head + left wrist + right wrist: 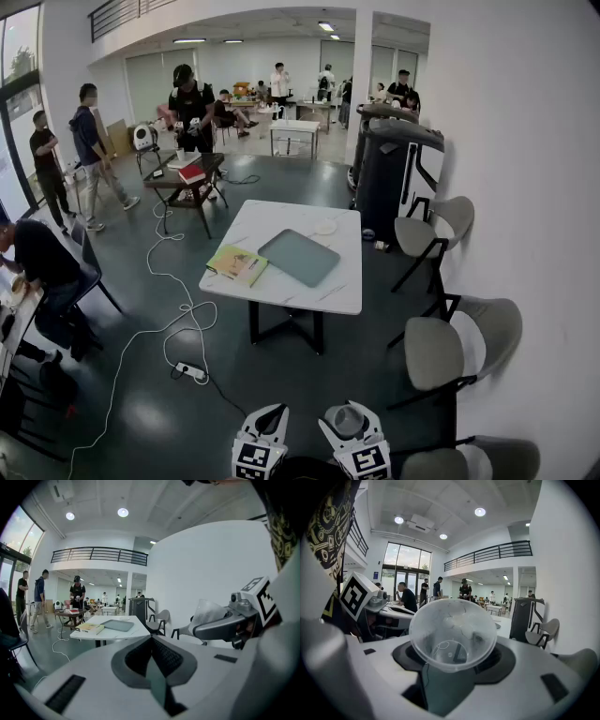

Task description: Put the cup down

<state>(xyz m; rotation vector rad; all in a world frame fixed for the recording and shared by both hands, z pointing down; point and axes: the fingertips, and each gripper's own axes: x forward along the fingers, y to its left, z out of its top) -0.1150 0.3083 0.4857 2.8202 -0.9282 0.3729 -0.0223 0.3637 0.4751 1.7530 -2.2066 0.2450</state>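
A clear plastic cup [453, 633] sits between the jaws of my right gripper [451, 663], mouth facing the camera, and the jaws are shut on it. From the head view the cup [349, 423] and right gripper [350, 410] are at the bottom edge, well short of the white table [339, 285]. My left gripper [271, 412] is beside it, jaws together with nothing in them. In the left gripper view its jaws [153, 660] meet at the middle, and the cup [209, 612] shows at the right.
On the table lie a yellow book [237, 263], a grey tray [299, 256] and a small white plate [325, 228]. Grey chairs [439, 349] line the right wall. A cable and a power strip [190, 371] lie on the floor at the left. People stand farther back.
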